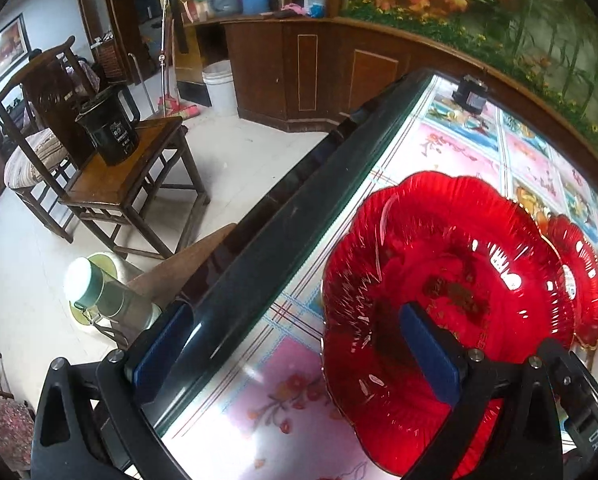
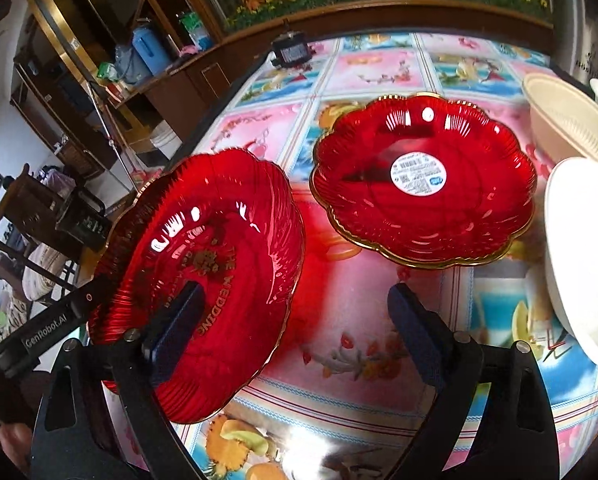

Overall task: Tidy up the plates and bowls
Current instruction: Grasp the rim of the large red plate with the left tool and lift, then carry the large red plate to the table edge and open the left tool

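The near red scalloped plate [image 2: 203, 272] lies at the counter [image 2: 379, 344] edge, seemingly tilted; the one bearing a sticker [image 2: 423, 184] sits flat just beyond, white bowls [image 2: 579, 248] to its right. I judge both plates light, rigid, glossy and slippery, likely brittle, so I would pinch the rim, not the middle. My right tongs [image 2: 295, 332] stand wide, one finger over the near plate, gripping nothing. My left tongs [image 1: 299, 352] also gape wide and empty, straddling the same plate's rim.
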`<state>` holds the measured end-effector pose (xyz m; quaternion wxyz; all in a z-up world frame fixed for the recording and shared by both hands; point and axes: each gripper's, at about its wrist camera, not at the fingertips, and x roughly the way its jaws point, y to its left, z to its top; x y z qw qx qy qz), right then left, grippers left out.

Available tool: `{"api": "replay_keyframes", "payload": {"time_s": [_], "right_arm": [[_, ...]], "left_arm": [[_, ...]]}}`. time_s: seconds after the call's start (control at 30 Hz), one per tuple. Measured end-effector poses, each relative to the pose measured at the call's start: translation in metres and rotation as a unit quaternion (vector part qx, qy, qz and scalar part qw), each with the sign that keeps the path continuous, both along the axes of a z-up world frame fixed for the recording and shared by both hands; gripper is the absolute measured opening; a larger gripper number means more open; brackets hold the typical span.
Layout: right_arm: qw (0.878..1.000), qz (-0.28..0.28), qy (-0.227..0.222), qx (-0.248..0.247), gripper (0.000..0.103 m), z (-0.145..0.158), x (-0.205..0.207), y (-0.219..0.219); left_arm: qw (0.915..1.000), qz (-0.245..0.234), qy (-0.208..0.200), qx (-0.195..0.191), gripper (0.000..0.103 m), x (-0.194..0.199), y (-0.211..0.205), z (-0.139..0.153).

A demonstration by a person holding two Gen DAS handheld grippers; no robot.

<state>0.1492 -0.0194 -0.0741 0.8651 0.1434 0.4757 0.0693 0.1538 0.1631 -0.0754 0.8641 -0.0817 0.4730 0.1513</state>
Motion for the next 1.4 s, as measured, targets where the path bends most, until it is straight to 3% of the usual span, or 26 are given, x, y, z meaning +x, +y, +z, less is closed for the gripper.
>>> {"api": "replay_keyframes", "payload": {"time_s": [0.3, 0.4, 0.47, 0.53, 0.6, 0.73, 0.83, 0.97, 1.13, 1.4], "right_arm": [[1.0, -0.005, 0.028, 0.008, 0.079, -0.011, 0.008, 0.002], [1.0, -0.007, 0.025, 0.0, 0.074, -0.01, 0.009, 0.003], [1.0, -0.007, 0.023, -0.007, 0.06, -0.01, 0.009, 0.004], [1.0, -0.009, 0.022, -0.011, 0.036, -0.011, 0.01, 0.003], [1.0, -0.012, 0.02, -0.002, 0.027, -0.013, 0.009, -0.001], [1.0, -0.006, 0.018, 0.016, 0.017, -0.015, 0.01, -0.001], [1.0, 0.002, 0.009, 0.014, 0.008, -0.013, 0.008, 0.004], [1.0, 0.0, 0.006, 0.02, 0.008, -0.014, 0.006, 0.003], [1.0, 0.004, 0.009, 0.025, 0.008, -0.011, -0.002, 0.003], [0.999, 0.03, -0.009, 0.016, 0.009, 0.005, -0.053, 0.02]], "left_arm": [[0.9997, -0.007, 0.013, 0.018, 0.099, 0.005, -0.01, -0.009], [0.9998, -0.007, 0.017, 0.011, 0.085, 0.006, -0.011, -0.013], [0.9998, -0.006, 0.02, 0.001, 0.072, 0.007, -0.01, -0.016], [0.9996, -0.009, 0.022, -0.013, 0.06, 0.007, -0.009, -0.02], [0.9995, -0.017, 0.013, -0.023, 0.051, 0.006, -0.011, -0.021], [0.9992, -0.037, 0.004, -0.015, 0.031, 0.006, -0.023, -0.018], [0.999, -0.044, 0.0, -0.009, 0.028, 0.002, -0.028, -0.016], [0.9984, -0.051, -0.009, -0.024, 0.022, -0.005, -0.023, -0.012], [0.9985, -0.053, -0.014, -0.011, 0.021, -0.022, -0.021, -0.002], [0.9984, -0.052, -0.023, -0.006, 0.021, -0.082, -0.01, 0.013]]}}
